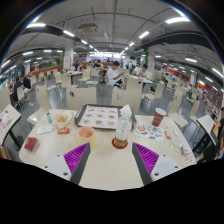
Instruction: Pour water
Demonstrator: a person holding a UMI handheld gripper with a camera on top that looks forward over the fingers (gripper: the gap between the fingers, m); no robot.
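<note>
I am holding my gripper point(111, 160) above a pale tabletop point(105, 168), and my two fingers point(73, 160) are standing well apart, closing on nothing, their magenta pads facing each other across a stretch of bare surface. Just ahead of them, roughly on the line between them, a clear glass point(122, 132) is standing upright on a small brown coaster point(120, 144); I cannot tell whether any water is sitting in it. To the left of the glass a small orange bowl point(86, 132) is resting on the tabletop, and beyond both a flat tray point(99, 117) with rows of small items is lying square to me. Further left a small bottle point(48, 118) is standing near a plate of food point(64, 118), with something red point(31, 144) lying closer to my left finger. To the right of the glass a few small pieces point(142, 129) are sitting close together, and beyond them a dark red cup point(159, 117) is standing upright, with white paper point(186, 153) lying off past my right finger. Past the tabletop a large hall is spreading out, filled with more tables and chairs point(57, 96), a few people point(114, 72) sitting or standing far back, and rows of ceiling lights point(176, 19) shining overhead.
</note>
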